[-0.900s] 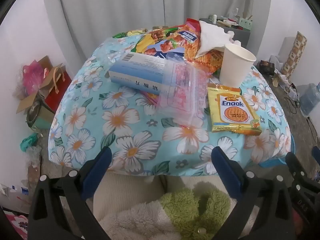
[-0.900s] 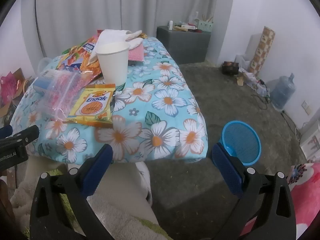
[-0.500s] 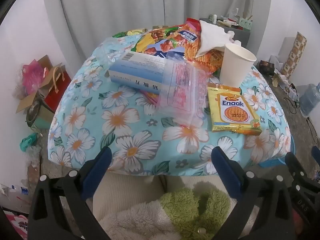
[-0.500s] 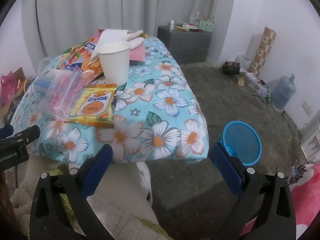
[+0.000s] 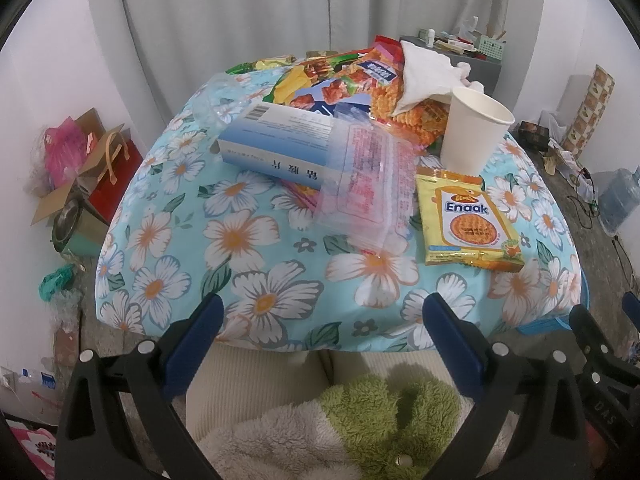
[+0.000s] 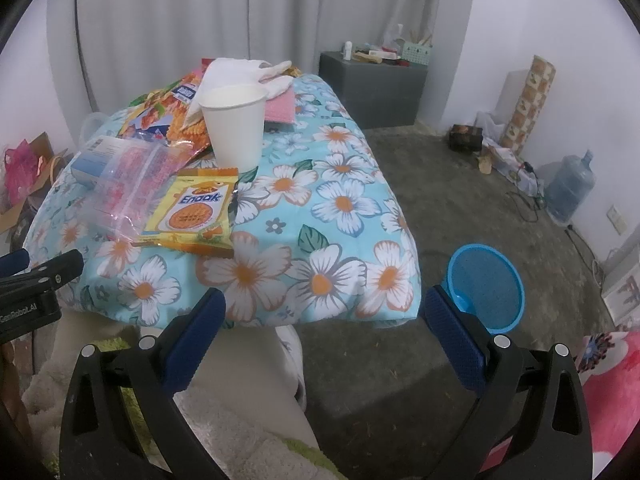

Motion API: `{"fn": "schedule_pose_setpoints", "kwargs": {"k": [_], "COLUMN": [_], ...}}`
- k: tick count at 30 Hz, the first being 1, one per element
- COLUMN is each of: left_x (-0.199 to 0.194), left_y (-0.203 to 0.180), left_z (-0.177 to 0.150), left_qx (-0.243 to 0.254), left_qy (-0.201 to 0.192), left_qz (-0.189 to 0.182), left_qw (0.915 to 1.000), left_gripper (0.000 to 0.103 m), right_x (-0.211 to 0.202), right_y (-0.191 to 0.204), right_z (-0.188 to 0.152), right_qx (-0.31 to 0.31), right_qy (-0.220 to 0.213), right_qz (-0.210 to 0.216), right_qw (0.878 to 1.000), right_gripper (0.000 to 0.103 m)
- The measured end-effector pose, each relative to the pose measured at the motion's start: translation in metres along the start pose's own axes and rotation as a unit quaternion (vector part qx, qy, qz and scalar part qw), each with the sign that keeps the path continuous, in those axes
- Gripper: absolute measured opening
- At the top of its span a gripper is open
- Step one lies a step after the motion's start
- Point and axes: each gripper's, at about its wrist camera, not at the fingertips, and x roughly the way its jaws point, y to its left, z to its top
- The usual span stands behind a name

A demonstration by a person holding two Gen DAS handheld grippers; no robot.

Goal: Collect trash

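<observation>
Left gripper [image 5: 320, 316] hung with jaws spread wide, grasping nothing, just short of the near edge of the bench [image 5: 280, 280]. Right gripper [image 6: 322, 312] likewise released and empty, off the bench's near right corner, above the grey floor [image 6: 460, 184].

Bench draped in a light-blue cloth printed with white flowers. Nearest the left gripper, a clear zip bag [image 5: 368, 192] with pink print, lying partly over a blue and white carton [image 5: 276, 144]. Just right of the bag, a yellow Enaak snack packet [image 5: 468, 224], flat on the cloth. Behind the packet, a white paper cup [image 5: 472, 132], upright, its base touching or nearly touching the packet's far edge. Farther back, a heap of colourful snack wrappers [image 5: 344, 80] with a white crumpled cloth [image 5: 428, 72] on top; a pink flat item [image 6: 280, 108] beside the cloth in the right wrist view. A clear crumpled plastic piece [image 5: 216, 100] at the bench's far left.

On the floor right of the bench, a blue round basket [image 6: 486, 288], well apart from the trash. Beyond, grey curtains [image 6: 160, 20], a dark cabinet [image 6: 372, 88] with small clutter on top, a water jug [image 6: 570, 188] by the wall and cables nearby. Left of the bench, a cardboard box with bags [image 5: 76, 176].

Below both grippers, fuzzy cream and green fabric [image 5: 380, 420], possibly clothing; cut off by the frame. Cabinet-top items too small to name.
</observation>
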Motion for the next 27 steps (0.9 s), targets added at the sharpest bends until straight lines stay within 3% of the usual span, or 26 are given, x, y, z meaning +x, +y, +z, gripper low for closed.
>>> {"fn": "schedule_pose_setpoints", "kwargs": {"k": [27], "left_x": [-0.0004], "left_y": [0.0002], "left_z": [-0.0004], "left_qx": [0.000], "left_qy": [0.001], "left_qz": [-0.001], "left_qw": [1.0000], "left_gripper": [0.098], "right_x": [0.0004], "right_y": [0.0004], "right_z": [0.0002], "right_qx": [-0.001], "right_qy": [0.000], "right_qz": [0.001], "right_qw": [1.000], "right_gripper": [0.095]}}
